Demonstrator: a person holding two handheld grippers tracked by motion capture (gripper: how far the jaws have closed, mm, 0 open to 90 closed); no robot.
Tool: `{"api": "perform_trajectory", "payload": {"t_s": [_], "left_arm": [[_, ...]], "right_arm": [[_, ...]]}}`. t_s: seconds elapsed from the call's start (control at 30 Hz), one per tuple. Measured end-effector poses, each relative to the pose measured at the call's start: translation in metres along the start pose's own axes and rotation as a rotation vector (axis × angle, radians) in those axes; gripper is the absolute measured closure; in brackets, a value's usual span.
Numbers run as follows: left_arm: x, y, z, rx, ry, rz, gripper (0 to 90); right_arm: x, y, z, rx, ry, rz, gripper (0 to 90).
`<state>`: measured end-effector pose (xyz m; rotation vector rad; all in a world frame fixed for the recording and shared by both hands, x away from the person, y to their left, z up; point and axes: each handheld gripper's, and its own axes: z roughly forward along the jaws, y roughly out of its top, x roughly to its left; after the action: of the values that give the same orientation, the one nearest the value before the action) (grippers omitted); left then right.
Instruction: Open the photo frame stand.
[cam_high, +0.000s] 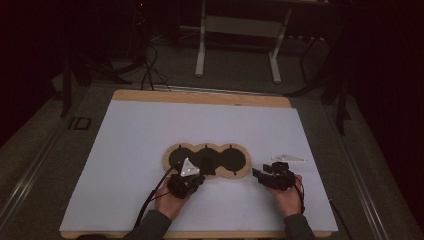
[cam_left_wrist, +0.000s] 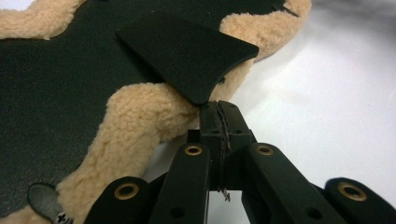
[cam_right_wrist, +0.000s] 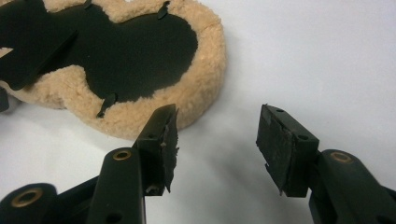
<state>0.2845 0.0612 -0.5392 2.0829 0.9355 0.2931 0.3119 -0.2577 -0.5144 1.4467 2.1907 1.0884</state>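
One white sheet (cam_high: 150, 150) on wood table (cam_high: 200, 97), dim room w/ grey floor (cam_high: 235, 65); left tongs (cam_left_wrist: 219, 112) clamped on black piece (cam_left_wrist: 187, 56), right tongs (cam_right_wrist: 217, 135) apart.

White sheet (cam_high: 150, 150) over a wooden tabletop (cam_high: 200, 96); beyond it, a metal frame stand (cam_high: 240, 40) and floor cables (cam_high: 150, 70).

High view dim, its edges falling to black; both gripper views bright, glare on white, near parts soft.
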Motion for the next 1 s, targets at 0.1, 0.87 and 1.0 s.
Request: {"api": "perform_trajectory", "payload": {"t_s": [0.1, 0.87, 1.0], "left_arm": [[0.0002, 0.0007, 0.0005, -0.003, 0.007, 0.003, 90.0], [-0.0016, 0.0038, -0.0006, -0.007, 0.026, 0.014, 90.0], [-0.0014, 0.0057, -0.0023, -0.015, 0.026, 0.012, 90.0]], "right_arm": [[-0.0002, -0.0001, 0.0001, 0.000, 0.000, 0.002, 47.3], [-0.0019, -0.0005, 0.0006, 0.002, -0.017, 0.002, 48.6], [-0.0028, -0.0005, 0.0001, -0.001, -0.019, 0.008, 48.7]]}}
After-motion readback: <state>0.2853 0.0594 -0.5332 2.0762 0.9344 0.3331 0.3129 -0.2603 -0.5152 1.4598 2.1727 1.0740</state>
